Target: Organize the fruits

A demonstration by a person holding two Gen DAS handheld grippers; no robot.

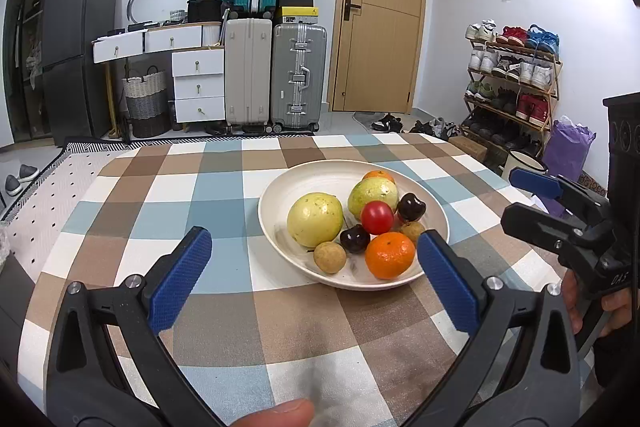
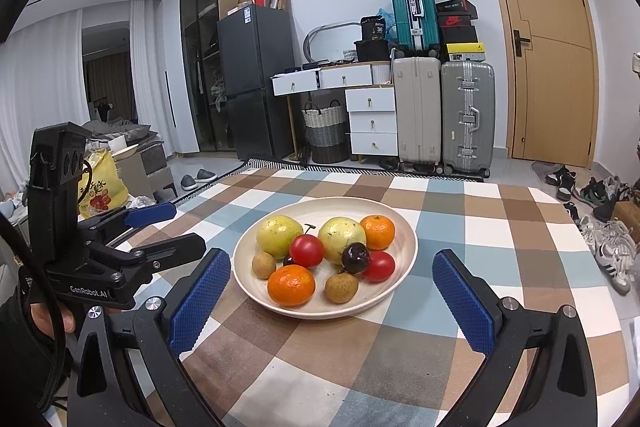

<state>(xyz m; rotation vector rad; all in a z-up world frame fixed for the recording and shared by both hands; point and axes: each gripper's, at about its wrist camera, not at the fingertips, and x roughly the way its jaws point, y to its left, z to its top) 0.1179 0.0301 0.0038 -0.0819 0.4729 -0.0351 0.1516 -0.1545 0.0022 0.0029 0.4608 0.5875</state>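
Observation:
A cream plate on the checked tablecloth holds mixed fruit: two yellow-green guavas, two oranges, red tomatoes, dark cherries and brown longans. My left gripper is open and empty, just before the plate's near rim. My right gripper is open and empty, its fingers either side of the plate's near part. Each gripper shows in the other's view: the right one, the left one.
The checked tablecloth covers the table. Behind it stand suitcases, white drawers, a fridge, a door and a shoe rack.

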